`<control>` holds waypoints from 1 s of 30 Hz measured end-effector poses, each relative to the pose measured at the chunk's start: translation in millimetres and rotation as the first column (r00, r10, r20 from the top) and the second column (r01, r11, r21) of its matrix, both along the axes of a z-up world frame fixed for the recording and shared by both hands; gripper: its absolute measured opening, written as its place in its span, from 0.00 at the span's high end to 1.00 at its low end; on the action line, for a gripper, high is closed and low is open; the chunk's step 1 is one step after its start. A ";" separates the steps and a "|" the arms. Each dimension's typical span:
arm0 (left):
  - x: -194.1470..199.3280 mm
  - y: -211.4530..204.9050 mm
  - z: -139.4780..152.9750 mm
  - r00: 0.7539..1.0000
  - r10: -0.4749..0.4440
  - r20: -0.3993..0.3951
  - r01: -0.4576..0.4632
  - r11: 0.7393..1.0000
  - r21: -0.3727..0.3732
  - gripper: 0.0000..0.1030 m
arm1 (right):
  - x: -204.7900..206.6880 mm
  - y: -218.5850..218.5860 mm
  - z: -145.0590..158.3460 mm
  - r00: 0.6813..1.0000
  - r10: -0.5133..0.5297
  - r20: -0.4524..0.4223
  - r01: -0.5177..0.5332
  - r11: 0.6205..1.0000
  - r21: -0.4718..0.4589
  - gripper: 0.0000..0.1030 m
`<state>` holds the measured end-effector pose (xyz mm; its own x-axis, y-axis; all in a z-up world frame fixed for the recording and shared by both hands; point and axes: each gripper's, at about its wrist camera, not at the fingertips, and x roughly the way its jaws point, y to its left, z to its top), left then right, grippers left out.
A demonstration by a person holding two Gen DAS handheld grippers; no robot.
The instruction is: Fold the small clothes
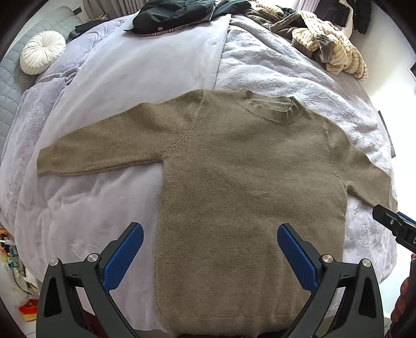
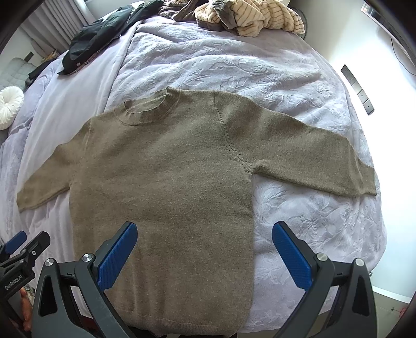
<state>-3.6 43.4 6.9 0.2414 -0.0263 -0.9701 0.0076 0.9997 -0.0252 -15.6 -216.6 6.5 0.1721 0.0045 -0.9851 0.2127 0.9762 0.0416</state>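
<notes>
Left wrist view: a brown sweater [image 1: 244, 182] lies flat and face up on the bed [image 1: 145, 78], collar toward 12 o'clock, hem toward 6 o'clock at the bed's near edge. Both sleeves are spread out sideways, one reaching toward 9 o'clock, the other toward 3 o'clock. The left gripper [image 1: 210, 231] hangs above the lower body of the sweater with its blue-padded fingers [image 1: 123, 256] wide apart, holding nothing; one finger sits over the lilac blanket [image 1: 85, 208] just beside the sweater's side seam, the other over the knit itself. At 3 o'clock the tip of the right gripper [image 1: 395, 226] pokes into the picture near the end of the sleeve.

Right wrist view: the same sweater [image 2: 166, 187] fills the middle, its collar at about 11 o'clock. The right gripper [image 2: 204, 230] hovers above the hem area, fingers likewise spread and empty (one over the knit, one over the embossed bedspread [image 2: 312, 226]). The left gripper [image 2: 24, 247] shows at 8 o'clock, beside the sweater's other sleeve.

At the far side of the bed, around 12 o'clock, lie a dark garment [image 1: 171, 15] and a heap of striped cream clothes [image 1: 330, 49], well apart from the sweater. A round white cushion [image 1: 43, 52] rests at 10 o'clock.
</notes>
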 end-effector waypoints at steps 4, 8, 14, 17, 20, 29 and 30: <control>0.2 1.7 -2.2 1.000 -0.004 -0.007 0.004 1.000 -0.004 0.00 | 0.1 0.2 -0.1 1.000 -0.001 -0.001 0.001 1.000 0.001 0.00; 1.2 3.8 -4.6 1.000 0.001 -0.009 -0.001 1.000 -0.007 0.00 | 0.3 0.3 -0.2 1.000 0.000 -0.001 0.000 1.000 -0.001 0.00; 2.0 7.2 -13.9 0.999 0.017 -0.044 -0.018 1.000 -0.023 0.00 | 0.8 0.6 -7.7 1.000 -0.012 -0.028 0.013 1.000 0.021 0.00; 2.6 9.6 -15.1 0.999 0.025 -0.044 -0.027 0.999 -0.029 0.00 | 1.0 1.0 -8.8 1.000 -0.015 -0.028 0.015 1.000 0.020 0.00; 3.4 13.1 -15.3 0.999 0.029 -0.035 -0.031 0.999 -0.029 0.00 | 1.7 2.1 -9.5 1.000 -0.010 -0.029 0.011 1.000 0.013 0.00; 6.5 26.4 -31.6 0.997 0.047 -0.060 -0.050 0.997 -0.055 0.00 | -1.1 9.7 -15.5 0.998 -0.016 -0.054 0.016 1.000 0.006 0.00; 6.5 27.6 -33.8 0.997 0.047 -0.062 -0.051 0.997 -0.057 0.00 | -1.4 11.5 -16.5 0.998 -0.012 -0.058 0.012 1.000 0.000 0.00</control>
